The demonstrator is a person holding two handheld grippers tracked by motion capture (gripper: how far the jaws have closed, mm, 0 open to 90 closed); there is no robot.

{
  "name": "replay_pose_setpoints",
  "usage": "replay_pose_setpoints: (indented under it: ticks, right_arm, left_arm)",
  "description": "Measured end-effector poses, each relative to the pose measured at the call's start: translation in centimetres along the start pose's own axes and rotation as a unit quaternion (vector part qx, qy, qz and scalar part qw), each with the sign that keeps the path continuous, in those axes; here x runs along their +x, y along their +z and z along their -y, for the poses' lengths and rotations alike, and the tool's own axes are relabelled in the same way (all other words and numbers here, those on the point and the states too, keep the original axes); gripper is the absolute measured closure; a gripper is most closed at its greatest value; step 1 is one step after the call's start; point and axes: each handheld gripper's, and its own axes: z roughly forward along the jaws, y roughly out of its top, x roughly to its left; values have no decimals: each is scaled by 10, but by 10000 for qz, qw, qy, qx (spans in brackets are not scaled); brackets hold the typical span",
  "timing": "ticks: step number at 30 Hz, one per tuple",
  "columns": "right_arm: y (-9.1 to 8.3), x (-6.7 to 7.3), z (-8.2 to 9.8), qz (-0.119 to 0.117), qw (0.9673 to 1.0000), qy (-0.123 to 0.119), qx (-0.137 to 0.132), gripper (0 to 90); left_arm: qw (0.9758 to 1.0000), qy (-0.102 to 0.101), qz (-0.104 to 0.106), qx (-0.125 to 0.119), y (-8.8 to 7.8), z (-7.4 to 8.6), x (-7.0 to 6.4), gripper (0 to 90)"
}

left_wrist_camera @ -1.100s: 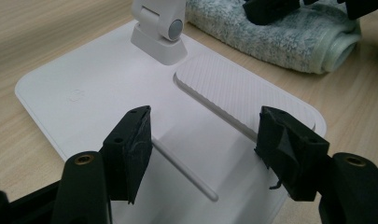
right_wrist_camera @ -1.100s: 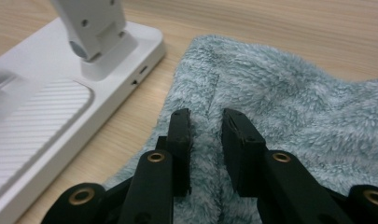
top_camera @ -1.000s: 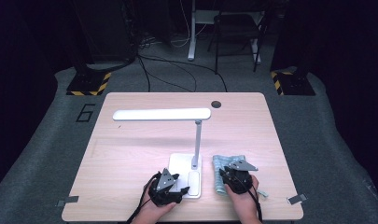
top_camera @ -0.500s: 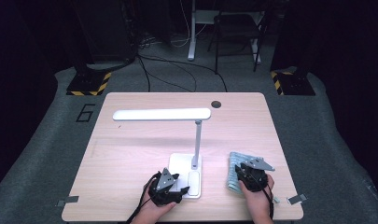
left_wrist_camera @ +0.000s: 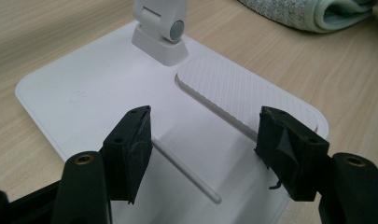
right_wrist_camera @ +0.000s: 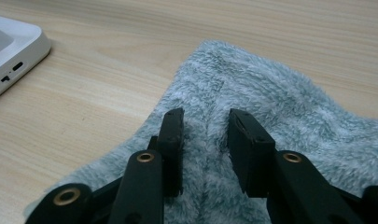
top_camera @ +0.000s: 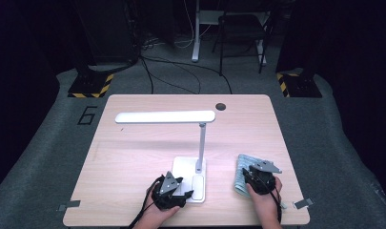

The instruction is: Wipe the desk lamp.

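Note:
A white desk lamp (top_camera: 200, 143) stands on the wooden table (top_camera: 133, 157), its long head (top_camera: 165, 117) stretched to the left. My left gripper (top_camera: 187, 194) rests over the front of the lamp's flat base (left_wrist_camera: 93, 88); its jaws (left_wrist_camera: 205, 126) stand wide apart above the white plate, beside a ribbed pad (left_wrist_camera: 233, 88). A fluffy grey-green cloth (top_camera: 241, 167) lies right of the base. My right gripper (top_camera: 251, 174) is on it. Its jaws (right_wrist_camera: 205, 121) have just been opening and now stand slightly apart with a soft ridge of cloth (right_wrist_camera: 280, 102) between them, unpinched.
A round cable hole (top_camera: 220, 106) sits near the table's far edge. Strips of tape (top_camera: 66, 206) mark the front corners on the grey floor. A chair (top_camera: 243, 33) and hazard-striped stands (top_camera: 90, 88) are well behind the table. The lamp base's corner (right_wrist_camera: 9, 51) lies left of the cloth.
The right gripper has dragged the cloth to the right, away from the lamp base, and its jaws have parted. The left gripper stays on the base.

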Motion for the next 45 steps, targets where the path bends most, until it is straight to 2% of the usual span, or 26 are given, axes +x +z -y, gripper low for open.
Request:
replay_pose_setpoints:
  ticks: [5, 10, 13, 14, 15, 21, 26, 27, 29, 31, 32, 33, 34, 35, 36, 39, 43, 45]
  right_arm:
    - [0, -2, 0, 0, 10000, -60, -40, 647]
    - [-4, 1, -1, -106, 9999, 50, -124, 597]
    - [-7, 4, -3, -200, 9996, -121, -182, 559]
    - [-8, 5, -5, -222, 9994, -86, -238, 548]
    - [-10, 6, -6, -232, 9993, -128, -265, 538]
    - [-19, 17, -18, -498, 9979, -160, -379, 499]
    - [-23, 30, -24, -656, 9964, -302, -441, 495]
    - [-23, 32, -26, -672, 9960, -345, -473, 494]
    - [-24, 37, -29, -698, 9956, -393, -493, 491]
    - [-25, 42, -32, -765, 9947, -400, -550, 484]
    - [-25, 44, -34, -793, 9945, -412, -540, 483]
    - [-26, 47, -36, -851, 9937, -451, -569, 483]
    - [-26, 50, -39, -869, 9936, -414, -587, 483]
    - [-27, 54, -41, -863, 9935, -405, -626, 484]
    - [-28, 56, -44, -931, 9925, -472, -630, 485]
    - [-30, 66, -52, -1051, 9907, -493, -707, 487]
    - [-28, 78, -62, -1385, 9862, -502, -749, 478]
    - [-26, 83, -66, -1512, 9842, -517, -767, 478]
  left_arm:
    - [10000, -1, 2, 0, 0, 0, 0, 353]
    - [10000, -1, 14, 0, 0, 0, 0, 353]
    - [10000, 17, -11, 7, -1, 0, 1, 353]
    - [10000, -11, -50, -31, 0, 0, 1, 353]
    - [10000, 8, 14, 11, -1, 0, 2, 353]
    - [10000, -20, 39, 49, -2, 0, 1, 354]
    - [9999, 32, 61, 138, -4, -2, 3, 366]
    - [10000, 22, 21, 90, -4, -1, 2, 365]
    - [9999, -28, 82, 123, -4, -2, 2, 365]
    - [9999, 85, 61, 127, -6, -3, 3, 365]
    - [9999, 7, 87, 128, -6, -3, 2, 365]
    - [9999, 80, 61, 127, -7, -4, 4, 365]
    - [9999, 26, 70, 91, -8, -4, 4, 364]
    - [10000, 65, 4, 31, -9, -5, 5, 364]
    - [10000, 2, 16, 22, -10, -5, 5, 364]
    - [10000, -18, -46, -42, -14, -6, 10, 364]
    - [9998, -62, -128, -108, -20, -7, 18, 364]
    - [9997, -147, -133, -175, -22, -8, 20, 364]
